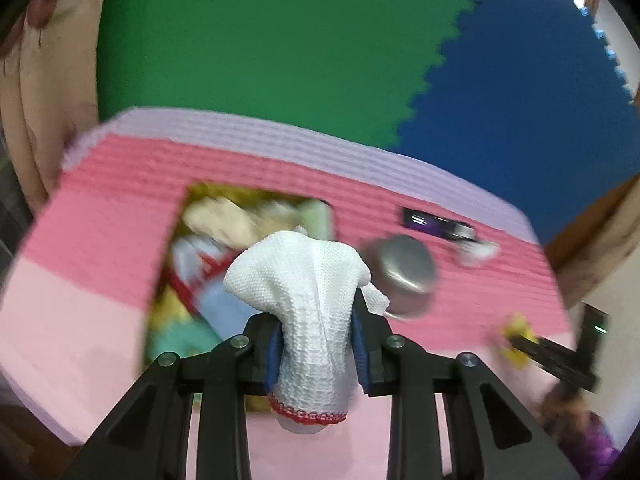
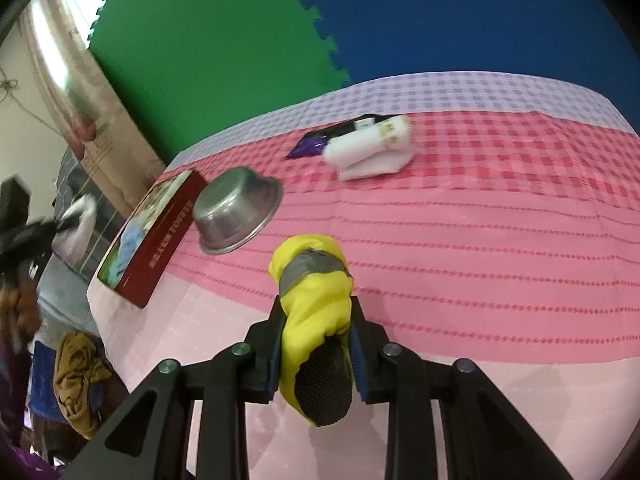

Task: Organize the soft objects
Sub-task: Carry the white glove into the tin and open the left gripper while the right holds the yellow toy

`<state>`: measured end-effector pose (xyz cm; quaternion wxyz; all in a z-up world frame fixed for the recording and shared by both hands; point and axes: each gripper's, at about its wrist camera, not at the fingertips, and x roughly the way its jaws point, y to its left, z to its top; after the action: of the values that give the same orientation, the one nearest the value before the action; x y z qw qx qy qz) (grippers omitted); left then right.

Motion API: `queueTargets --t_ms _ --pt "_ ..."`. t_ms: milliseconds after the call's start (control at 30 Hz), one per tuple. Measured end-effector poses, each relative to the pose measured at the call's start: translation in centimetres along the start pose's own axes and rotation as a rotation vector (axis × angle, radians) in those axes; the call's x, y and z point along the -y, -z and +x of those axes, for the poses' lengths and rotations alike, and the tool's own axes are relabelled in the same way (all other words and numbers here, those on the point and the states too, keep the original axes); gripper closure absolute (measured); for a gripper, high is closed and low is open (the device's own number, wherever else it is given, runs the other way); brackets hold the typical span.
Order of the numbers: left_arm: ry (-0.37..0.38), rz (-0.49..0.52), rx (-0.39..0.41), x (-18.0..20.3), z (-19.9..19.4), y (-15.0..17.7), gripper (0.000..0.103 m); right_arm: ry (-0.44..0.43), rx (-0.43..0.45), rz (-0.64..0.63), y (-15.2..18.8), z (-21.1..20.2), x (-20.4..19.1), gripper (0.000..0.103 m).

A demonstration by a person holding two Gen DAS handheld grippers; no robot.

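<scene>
Big green foam wall mat (image 1: pixel 260 40) beside a dark blue foam wall mat (image 2: pixel 480 16), joined by a zigzag edge. Pale flowered curtain (image 1: pixel 48 92) at the left, bright with daylight. Pink and lilac checked tablecloth (image 2: pixel 500 240) below.

white cloth (image 1: pixel 308 300); yellow, perhaps grey-banded glove (image 2: pixel 314 304)

Both my views are bright and evenly lit, shadows soft. Daylight glares off the curtain (image 2: pixel 60 52) at my right view's left edge — motion blur smears the tin (image 1: pixel 224 264) and steel bowl (image 1: pixel 404 276); fisheye bending darkens every corner.
</scene>
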<state>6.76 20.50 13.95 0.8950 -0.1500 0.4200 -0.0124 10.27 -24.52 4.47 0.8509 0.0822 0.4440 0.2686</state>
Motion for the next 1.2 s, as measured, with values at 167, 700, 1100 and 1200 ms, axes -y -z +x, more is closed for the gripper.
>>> queueTargets --t_ms 167,700,1100,1200 --pt "-0.097 0.023 -0.002 -3.2 4.0 -2.8 0.077 0.0 -0.002 -0.013 -0.1 -0.4 -1.3 0.075" --pt "-0.159 0.011 -0.055 -5.8 10.4 -3.7 0.034 -0.024 -0.027 -0.046 -1.1 0.2 -3.6 0.075" --pt "-0.188 -0.099 0.205 -3.2 -0.8 -1.2 0.001 -0.197 -0.013 -0.136 -4.2 0.5 -10.4 0.075" --pt "-0.146 -0.18 0.265 -3.3 -4.1 1.5 0.001 -0.266 -0.025 -0.178 -5.4 1.5 -13.8 0.075"
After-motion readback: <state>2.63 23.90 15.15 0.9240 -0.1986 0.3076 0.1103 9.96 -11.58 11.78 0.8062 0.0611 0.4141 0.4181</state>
